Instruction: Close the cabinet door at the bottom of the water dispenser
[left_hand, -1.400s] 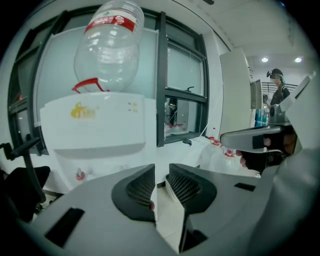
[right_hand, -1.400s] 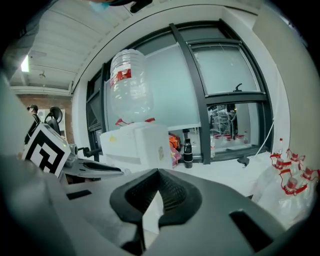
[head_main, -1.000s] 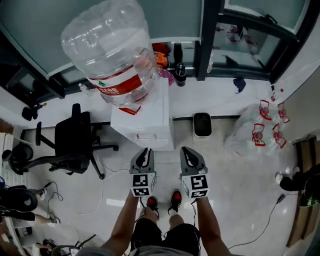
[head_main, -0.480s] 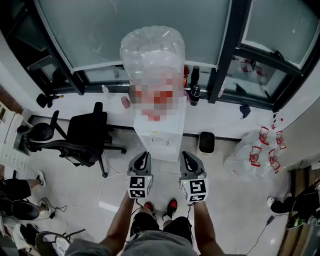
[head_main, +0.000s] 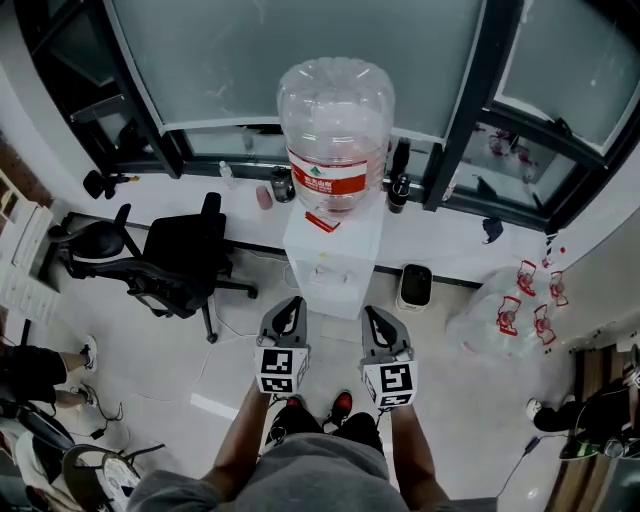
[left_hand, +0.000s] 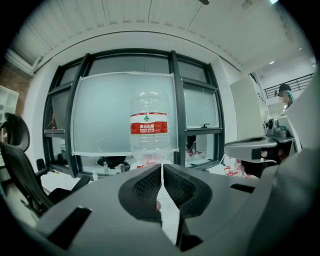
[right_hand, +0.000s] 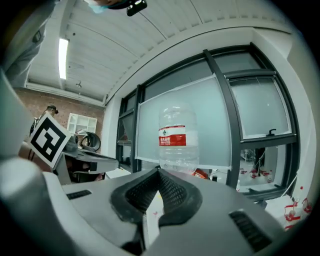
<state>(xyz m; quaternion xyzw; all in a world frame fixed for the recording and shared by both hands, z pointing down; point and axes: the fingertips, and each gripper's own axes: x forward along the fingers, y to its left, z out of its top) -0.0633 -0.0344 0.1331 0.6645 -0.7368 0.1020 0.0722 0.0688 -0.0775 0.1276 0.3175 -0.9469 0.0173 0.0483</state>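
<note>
The white water dispenser (head_main: 330, 262) stands against the window ledge with a big clear bottle (head_main: 335, 120) on top. Its bottom cabinet door is hidden: I see the front face too steeply from above. Both grippers hang side by side just in front of the dispenser, touching nothing. The left gripper (head_main: 292, 304) is closing, and its jaws meet at the tips (left_hand: 162, 168) with nothing between them. My right gripper (head_main: 373, 314) is shut and empty too (right_hand: 159, 173). Both gripper views show the red-labelled bottle (left_hand: 149, 127) (right_hand: 178, 137) straight ahead, with the jaws covering the dispenser's body.
A black office chair (head_main: 185, 262) stands left of the dispenser and a small black bin (head_main: 413, 286) right of it. Clear plastic bags (head_main: 500, 308) lie further right. Bottles stand on the window ledge (head_main: 400, 182). People's feet and cables are at the left edge (head_main: 45, 365).
The head view has pulled back and up, so the dispenser looks smaller, upright and further off. Both grippers have risen together and remain side by side in front of it.
</note>
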